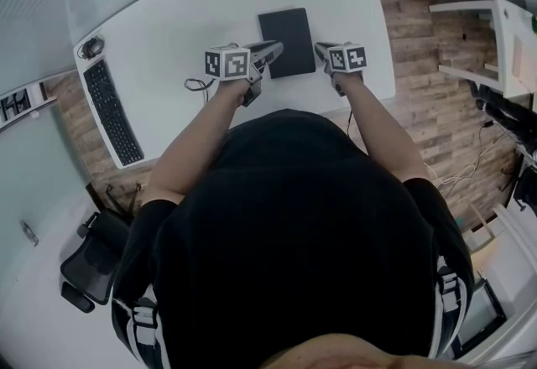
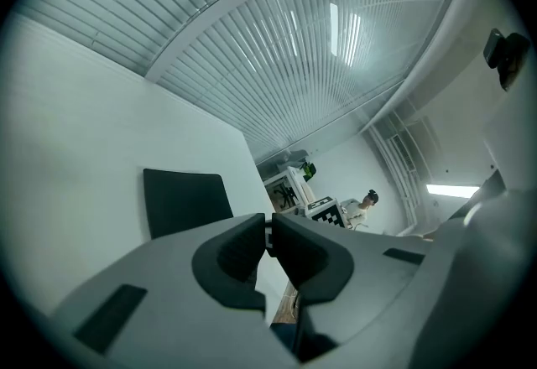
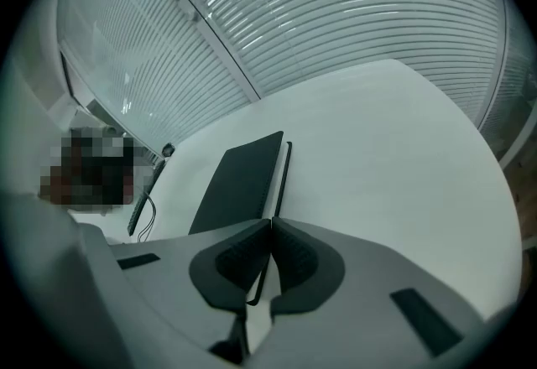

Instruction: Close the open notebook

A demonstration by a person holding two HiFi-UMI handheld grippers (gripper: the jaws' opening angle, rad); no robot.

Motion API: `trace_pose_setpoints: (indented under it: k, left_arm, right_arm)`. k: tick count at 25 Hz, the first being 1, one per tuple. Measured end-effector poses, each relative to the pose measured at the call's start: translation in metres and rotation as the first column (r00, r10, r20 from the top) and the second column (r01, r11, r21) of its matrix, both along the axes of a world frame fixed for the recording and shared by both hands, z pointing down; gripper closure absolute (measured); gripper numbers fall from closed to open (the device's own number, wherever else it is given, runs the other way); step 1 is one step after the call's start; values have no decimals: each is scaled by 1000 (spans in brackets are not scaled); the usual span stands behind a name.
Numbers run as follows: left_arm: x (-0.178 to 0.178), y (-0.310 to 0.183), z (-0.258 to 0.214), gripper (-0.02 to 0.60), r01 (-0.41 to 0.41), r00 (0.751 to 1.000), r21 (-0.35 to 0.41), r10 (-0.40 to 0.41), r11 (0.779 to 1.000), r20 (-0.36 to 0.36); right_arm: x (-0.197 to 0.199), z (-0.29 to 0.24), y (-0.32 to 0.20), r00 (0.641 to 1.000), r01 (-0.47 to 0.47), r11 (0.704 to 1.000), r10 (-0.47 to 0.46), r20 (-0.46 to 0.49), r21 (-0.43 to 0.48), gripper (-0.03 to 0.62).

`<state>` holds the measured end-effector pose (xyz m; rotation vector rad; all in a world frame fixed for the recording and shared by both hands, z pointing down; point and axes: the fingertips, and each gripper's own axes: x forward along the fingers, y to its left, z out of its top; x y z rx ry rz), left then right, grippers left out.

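Note:
A black notebook (image 1: 287, 42) lies closed and flat on the white table (image 1: 168, 32), just ahead of both grippers. My left gripper (image 1: 277, 47) is at the notebook's near left corner, and its jaws meet with nothing between them. In the left gripper view the notebook (image 2: 186, 200) shows as a dark slab beyond the left gripper (image 2: 270, 229). My right gripper (image 1: 320, 48) is at the notebook's right edge, also shut and empty. In the right gripper view the notebook (image 3: 239, 183) runs away from the right gripper (image 3: 270, 226), its thin right edge passing behind the jaws.
A black keyboard (image 1: 113, 111) and a small dark object (image 1: 90, 47) lie at the table's left end, with a cable (image 1: 197, 85) near my left wrist. An office chair (image 1: 92, 258) stands lower left and a white shelf (image 1: 503, 40) at right. A person (image 2: 365, 206) is far off.

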<state>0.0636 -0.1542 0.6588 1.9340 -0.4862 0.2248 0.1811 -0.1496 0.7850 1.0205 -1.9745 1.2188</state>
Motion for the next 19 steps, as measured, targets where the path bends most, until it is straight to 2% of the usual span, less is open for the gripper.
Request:
trace_pose_setpoints:
  k: [5, 10, 15, 19]
  left_arm:
    - [-17, 13, -10, 546, 16, 1000, 13, -16, 1000, 8]
    - [-28, 10, -21, 551, 45, 999, 56, -46, 997, 15]
    - [-35, 6, -36, 555, 72, 997, 126, -77, 989, 33]
    - [-51, 22, -63, 557, 101, 993, 171, -110, 980, 44]
  right_arm:
    - [5, -34, 6, 1000, -5, 998, 5, 4, 68, 557]
    - [18, -66, -1, 998, -56, 987, 52, 30, 154, 557]
    - [26, -92, -12, 994, -97, 967, 83, 69, 237, 557]
    - [15, -140, 4, 991, -108, 945, 78, 108, 309, 557]
